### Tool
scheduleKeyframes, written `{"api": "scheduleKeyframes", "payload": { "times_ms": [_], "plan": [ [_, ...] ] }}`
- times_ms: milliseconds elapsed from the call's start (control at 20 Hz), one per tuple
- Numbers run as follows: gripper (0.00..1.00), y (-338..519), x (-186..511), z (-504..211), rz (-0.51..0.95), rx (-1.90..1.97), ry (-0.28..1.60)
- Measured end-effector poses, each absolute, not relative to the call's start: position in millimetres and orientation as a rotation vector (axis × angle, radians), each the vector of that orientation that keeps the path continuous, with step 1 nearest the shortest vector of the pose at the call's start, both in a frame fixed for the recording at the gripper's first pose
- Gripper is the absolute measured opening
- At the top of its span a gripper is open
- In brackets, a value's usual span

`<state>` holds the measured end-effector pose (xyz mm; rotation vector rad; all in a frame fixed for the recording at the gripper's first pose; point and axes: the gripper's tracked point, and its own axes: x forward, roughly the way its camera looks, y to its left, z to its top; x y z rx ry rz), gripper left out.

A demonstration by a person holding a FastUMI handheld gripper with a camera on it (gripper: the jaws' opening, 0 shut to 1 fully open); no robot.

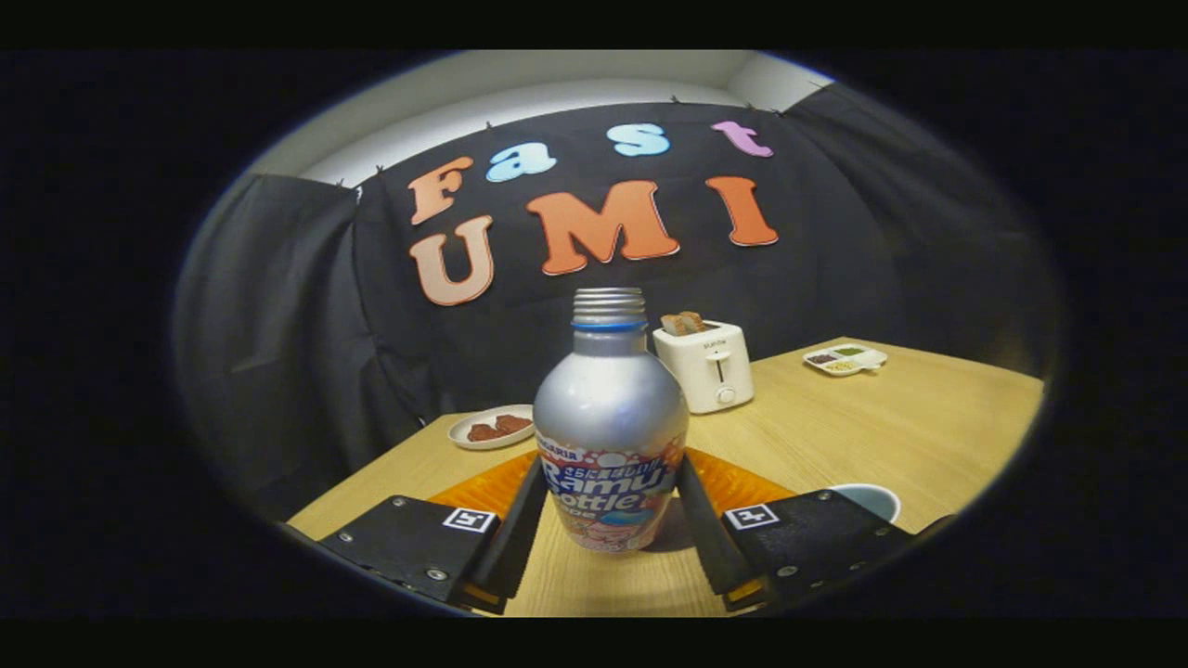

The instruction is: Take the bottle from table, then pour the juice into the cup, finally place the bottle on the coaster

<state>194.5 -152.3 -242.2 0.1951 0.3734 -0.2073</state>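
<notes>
The work surface is a table [882, 427] with a light wood-grain top, lit evenly from above. Its far edge is bordered by a black cloth wall [306, 334], which is hung in loose vertical folds and pinned along its upper hem. Above the cloth, at 12 o'clock, a pale plain wall [575, 79] is seen. A white toaster [705, 366] is positioned at the far edge of the table at 12 o'clock. A small white plate [490, 428] is located at 11 o'clock, near the cloth. A divided white dish [845, 358] is placed at 2 o'clock.
</notes>
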Motion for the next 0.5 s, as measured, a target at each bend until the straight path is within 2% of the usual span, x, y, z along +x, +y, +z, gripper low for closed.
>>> {"api": "scheduleKeyframes", "payload": {
  "times_ms": [250,500],
  "plan": [
    [0.75,-154.7,204.4,-261.5,-0.180,-0.010,0.417],
    [0.75,-160.8,212.0,-286.6,-0.166,-0.032,0.469]
  ]
}}
